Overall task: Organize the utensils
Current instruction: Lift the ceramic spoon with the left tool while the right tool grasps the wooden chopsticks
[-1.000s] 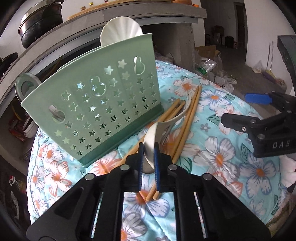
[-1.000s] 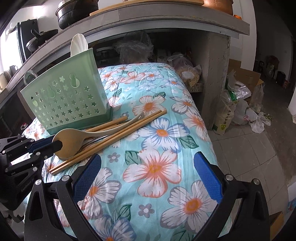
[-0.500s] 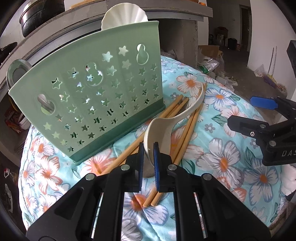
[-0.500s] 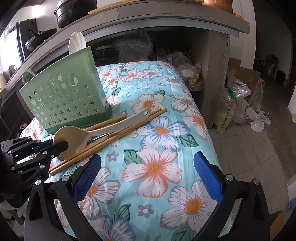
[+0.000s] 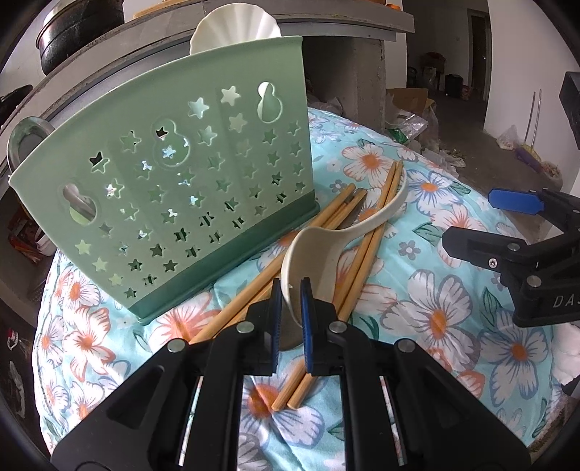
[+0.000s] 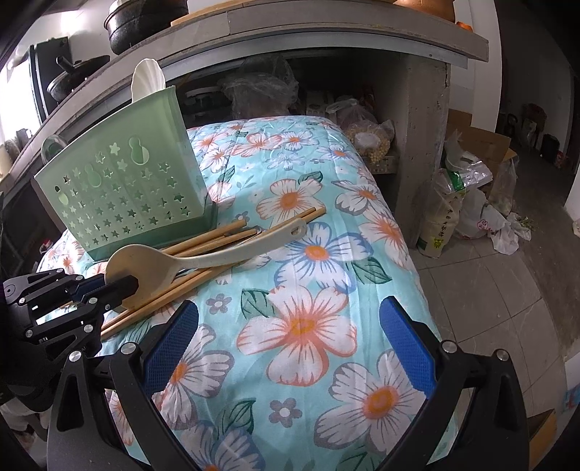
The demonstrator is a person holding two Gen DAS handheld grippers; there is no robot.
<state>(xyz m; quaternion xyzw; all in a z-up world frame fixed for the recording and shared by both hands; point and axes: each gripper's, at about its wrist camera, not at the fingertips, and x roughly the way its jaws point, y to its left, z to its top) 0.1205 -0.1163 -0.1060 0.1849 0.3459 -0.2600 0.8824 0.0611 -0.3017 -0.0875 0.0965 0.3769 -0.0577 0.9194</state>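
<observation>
L claw (image 5: 290,308) pinches 1 cream spoon (image 5: 315,253) by its bowl, just above 4 chopsticks (image 5: 366,250) on floral table (image 6: 297,326). R claw (image 6: 286,340) spread, empty. Beyond: 1 green holder (image 5: 181,195) w/ 1 white ladle (image 5: 235,25).

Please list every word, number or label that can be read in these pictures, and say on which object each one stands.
"DA", cut off by the picture's edge: white letters on the black body of the right gripper, seen in the left wrist view.
Printed characters on the white and yellow sack standing on the floor: too small and blurred to read.
Red mark on the white plastic bag beside it: not readable.
Nothing else carries text.
</observation>
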